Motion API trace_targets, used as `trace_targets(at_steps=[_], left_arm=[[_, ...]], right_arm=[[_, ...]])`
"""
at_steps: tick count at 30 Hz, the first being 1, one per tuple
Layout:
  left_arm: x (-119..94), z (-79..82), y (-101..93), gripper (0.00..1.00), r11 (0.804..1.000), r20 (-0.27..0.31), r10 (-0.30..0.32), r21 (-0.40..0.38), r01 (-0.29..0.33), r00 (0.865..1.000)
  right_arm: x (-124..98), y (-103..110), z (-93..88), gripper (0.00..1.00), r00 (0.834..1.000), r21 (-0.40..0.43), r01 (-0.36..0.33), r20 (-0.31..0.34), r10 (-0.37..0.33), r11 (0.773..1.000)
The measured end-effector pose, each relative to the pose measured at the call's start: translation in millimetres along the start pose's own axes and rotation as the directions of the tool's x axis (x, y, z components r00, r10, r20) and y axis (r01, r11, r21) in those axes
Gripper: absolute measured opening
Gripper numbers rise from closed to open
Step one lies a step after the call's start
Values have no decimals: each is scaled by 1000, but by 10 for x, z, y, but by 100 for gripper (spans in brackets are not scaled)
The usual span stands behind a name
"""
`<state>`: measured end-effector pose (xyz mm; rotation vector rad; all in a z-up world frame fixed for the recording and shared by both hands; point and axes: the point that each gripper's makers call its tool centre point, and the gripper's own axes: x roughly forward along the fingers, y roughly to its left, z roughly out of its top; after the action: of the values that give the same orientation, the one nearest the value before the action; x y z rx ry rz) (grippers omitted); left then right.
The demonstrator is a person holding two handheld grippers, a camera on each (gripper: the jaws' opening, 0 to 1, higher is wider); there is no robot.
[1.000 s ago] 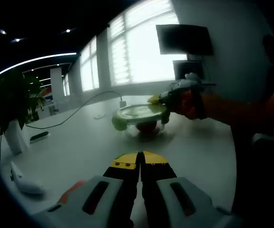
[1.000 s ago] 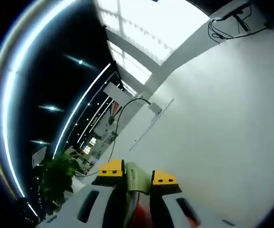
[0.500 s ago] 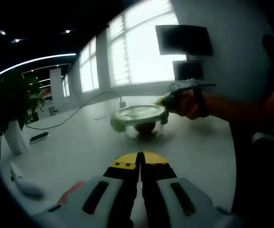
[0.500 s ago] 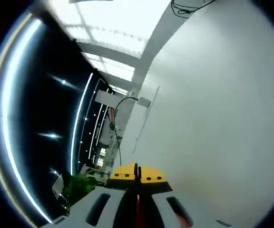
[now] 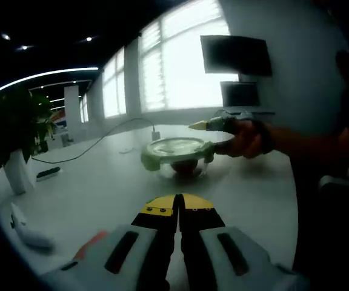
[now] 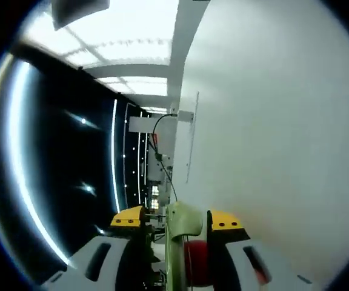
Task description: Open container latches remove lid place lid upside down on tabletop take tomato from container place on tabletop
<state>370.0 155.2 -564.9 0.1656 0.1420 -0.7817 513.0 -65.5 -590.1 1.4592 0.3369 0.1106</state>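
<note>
**A:** What sits nearest in the left gripper view?

**B:** The left gripper, at six o'clock, its yellow-tipped jaws pressed together on nothing. It hangs low over the white table, well short of the work; I judge it is parked to keep out of the way.

**A:** And beyond it?

**B:** The container, just past the jaw tips toward twelve o'clock, a clear bowl under a green-rimmed lid. The tomato shows red through the glass, so it is inside and the lid is on.

**A:** Where is the other tool?

**B:** The right gripper reaches in from three o'clock, a hand behind it, at the lid's right edge.

**A:** Is it gripping?

**B:** In the right gripper view its jaws stand apart, with a green latch rising between them and the tomato red just below. Whether the pads touch the latch I cannot tell. The view is rolled hard over, which suggests the wrist is turned to take the flap edge-on.

**A:** Farther back?

**B:** A cable across the table toward eleven o'clock, a plant at nine, bright windows at twelve.
</note>
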Motion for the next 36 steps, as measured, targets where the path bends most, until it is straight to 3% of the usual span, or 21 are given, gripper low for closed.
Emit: trace_targets(at_steps=[3,5,8,12,13,16,19,21,24,25,26,30,34,36], left_arm=[[5,-30,34,2,999,-19,29,29,-29,999],[19,-19,63,4,994,-42,43,105,-38,998],[27,254,94,13,998,22,26,55,-27,999],[19,448,223,17,990,-33,67,129,-62,997],[38,500,232,17,988,-49,61,147,-54,997],[221,694,139,17,994,-92,-59,90,67,994],[498,820,117,17,977,-179,-149,127,173,972],[688,889,159,17,972,-213,-170,125,200,962],[1001,941,166,16,957,-294,-236,95,274,926],[1114,922,178,17,950,-348,-247,99,297,904],[1176,921,196,17,945,-363,-244,119,305,899],[1525,781,171,20,908,-486,-253,179,379,837],[1751,486,129,25,867,-621,-248,200,456,744],[1851,331,151,25,836,-696,-215,232,497,686]], right_arm=[[-7,-2,-18,33,1000,-16,2,-25,-2,1000],[-27,-21,-34,33,999,-43,11,-51,-13,999],[-4,-2,11,33,998,-43,2,-68,-5,999],[22,-11,36,33,998,-67,-10,-60,6,998],[4,-13,-5,33,996,-56,-4,-85,-1,998],[-7,-33,7,33,995,-63,-8,-105,1,998],[14,-39,15,32,992,-62,-13,-125,5,998],[15,-44,11,31,991,-66,-22,-137,13,998],[18,-62,13,31,988,-46,-22,-153,15,999],[15,-62,12,31,988,-45,-21,-154,14,999],[14,-65,9,31,987,-47,-19,-157,11,999],[50,-44,33,29,981,-85,-58,-189,41,995],[108,-115,125,26,978,-84,-80,-197,62,993],[101,-136,110,26,976,-104,-82,-212,58,991]])
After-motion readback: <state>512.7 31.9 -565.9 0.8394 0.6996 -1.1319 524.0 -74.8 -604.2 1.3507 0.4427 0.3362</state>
